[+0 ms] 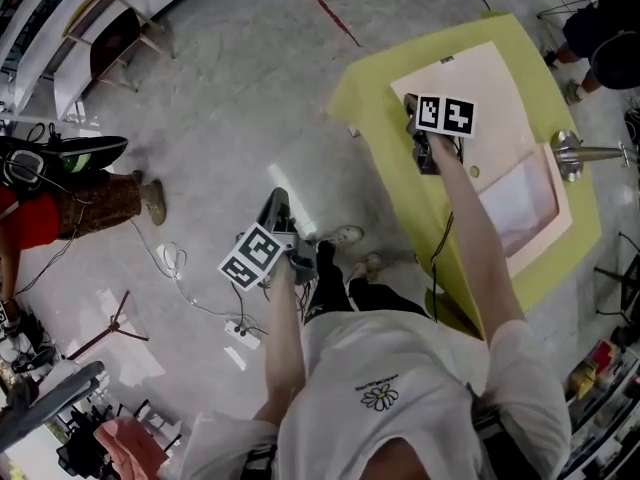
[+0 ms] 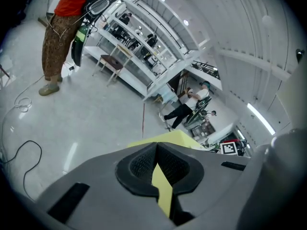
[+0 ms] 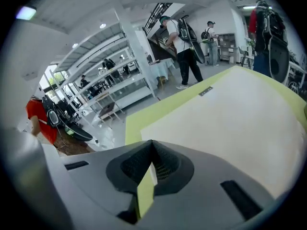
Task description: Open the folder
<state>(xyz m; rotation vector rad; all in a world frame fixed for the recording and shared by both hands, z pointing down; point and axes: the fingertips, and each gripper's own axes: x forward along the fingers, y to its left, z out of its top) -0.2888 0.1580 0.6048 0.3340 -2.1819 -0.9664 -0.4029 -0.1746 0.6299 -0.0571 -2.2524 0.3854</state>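
Closest in, the person's white shirt point(image 1: 400, 388) fills the bottom of the head view. Beyond it the yellow-green surface point(image 1: 370, 98) carries the pale pink folder point(image 1: 490, 98), which lies flat and covers most of the middle. Right tool point(image 3: 152, 150), jaws pressed together on nothing, is at the folder's left edge towards the surface's far-left corner. Left tool point(image 2: 157, 152), likewise pressed together and empty, is off the surface's left edge, over the floor point(image 1: 220, 88).
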